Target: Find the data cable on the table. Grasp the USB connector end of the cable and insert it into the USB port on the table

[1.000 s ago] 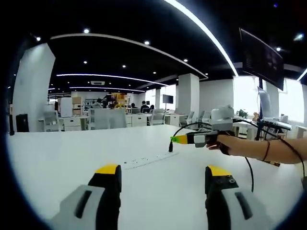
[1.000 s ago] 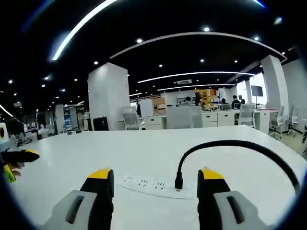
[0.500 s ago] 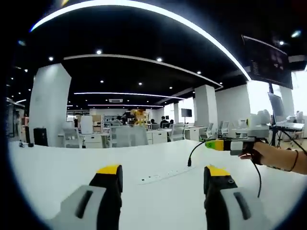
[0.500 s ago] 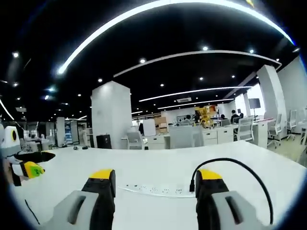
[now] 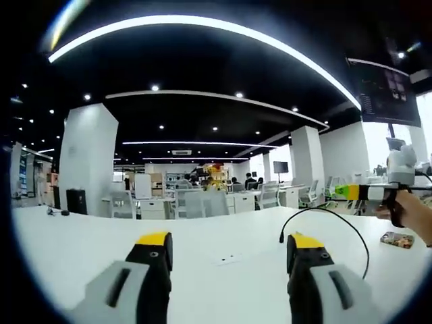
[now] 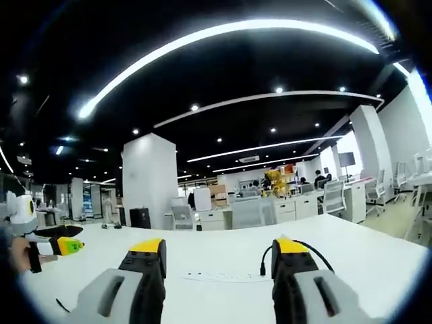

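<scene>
Left gripper view: left gripper (image 5: 229, 239) and right gripper (image 6: 217, 244) gape wide, empty. Thin black data cable (image 5: 281, 235) seemingly sits plugged into long white power strip (image 6: 209, 276); next, confirm seating.

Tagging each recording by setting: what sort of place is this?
Most likely an open-plan office: rows of desks and swivel chairs behind the white table, broad white pillars, and long ceiling light strips.

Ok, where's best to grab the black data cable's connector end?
Probably the short straight connector, standing upright by the power strip. Come down from above with the right gripper, fingers pinching its sides just below where the data cable arches away.
</scene>
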The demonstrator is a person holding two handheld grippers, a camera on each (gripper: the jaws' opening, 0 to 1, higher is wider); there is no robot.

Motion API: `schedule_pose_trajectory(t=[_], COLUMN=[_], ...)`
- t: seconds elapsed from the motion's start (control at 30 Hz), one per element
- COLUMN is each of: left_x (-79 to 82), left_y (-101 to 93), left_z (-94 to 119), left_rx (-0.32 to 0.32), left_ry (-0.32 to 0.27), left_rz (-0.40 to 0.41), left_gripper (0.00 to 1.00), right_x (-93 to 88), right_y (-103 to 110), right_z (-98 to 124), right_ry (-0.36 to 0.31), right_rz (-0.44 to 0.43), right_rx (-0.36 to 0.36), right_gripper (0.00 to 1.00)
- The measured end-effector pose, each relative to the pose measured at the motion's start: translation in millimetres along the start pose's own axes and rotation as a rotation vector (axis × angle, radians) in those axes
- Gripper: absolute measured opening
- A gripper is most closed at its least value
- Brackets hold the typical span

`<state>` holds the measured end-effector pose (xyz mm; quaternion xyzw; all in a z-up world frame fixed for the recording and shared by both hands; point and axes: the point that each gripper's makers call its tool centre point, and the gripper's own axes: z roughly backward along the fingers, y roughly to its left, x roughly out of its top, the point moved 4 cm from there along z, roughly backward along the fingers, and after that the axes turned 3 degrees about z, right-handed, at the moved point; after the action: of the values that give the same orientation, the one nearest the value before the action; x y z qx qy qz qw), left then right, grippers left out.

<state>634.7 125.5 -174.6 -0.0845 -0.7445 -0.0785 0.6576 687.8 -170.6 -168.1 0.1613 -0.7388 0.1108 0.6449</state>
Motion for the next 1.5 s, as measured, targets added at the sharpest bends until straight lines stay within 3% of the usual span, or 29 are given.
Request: schedule_pose_trajectory(t=[0.27, 0.53, 0.63, 0.77, 1.0, 1.2, 1.4, 1.5], left_x=[-7.6, -35.9, -46.5, -48.6, -32.6, -29.7, -36.2, -47.5], left_y=[19.2, 45.3, 51.5, 54.6, 56.0, 54.5, 55.6, 59.3], left_z=[18.7, 29.4, 31.4, 33.3, 37.5, 39.3, 38.6, 36.9], left_rx=[0.075, 0.163, 0.186, 0.198, 0.21, 0.208, 0.209, 0.23], left_ry=[0.019, 0.096, 0.124, 0.123, 0.072, 0.059, 0.071, 0.092], left_rz=[-0.038, -0.044, -0.04, -0.032, -0.045, -0.053, -0.051, -0.045], left_gripper=[0.69, 0.69, 0.69, 0.69, 0.69, 0.7, 0.7, 0.7], right_x=[-13.4, -29.2, -35.3, -40.3, -40.4, -44.7, -46.1, -55.1], right_y=[-12.9, -29.9, -33.1, -33.5, -22.1, -15.1, -17.2, -20.2], right_z=[39.6, 65.2, 68.2, 69.2, 63.8, 60.0, 61.0, 61.4], right_ry=[0.006, 0.021, 0.028, 0.026, 0.012, 0.035, 0.031, 0.046], right_rz=[0.02, 0.049, 0.055, 0.044, 0.032, 0.069, 0.1, 0.118], right_rx=[-0.099, -0.199, -0.217, -0.227, -0.209, -0.203, -0.226, -0.236], right_gripper=[0.63, 0.61, 0.61, 0.6, 0.6, 0.6, 0.59, 0.59])
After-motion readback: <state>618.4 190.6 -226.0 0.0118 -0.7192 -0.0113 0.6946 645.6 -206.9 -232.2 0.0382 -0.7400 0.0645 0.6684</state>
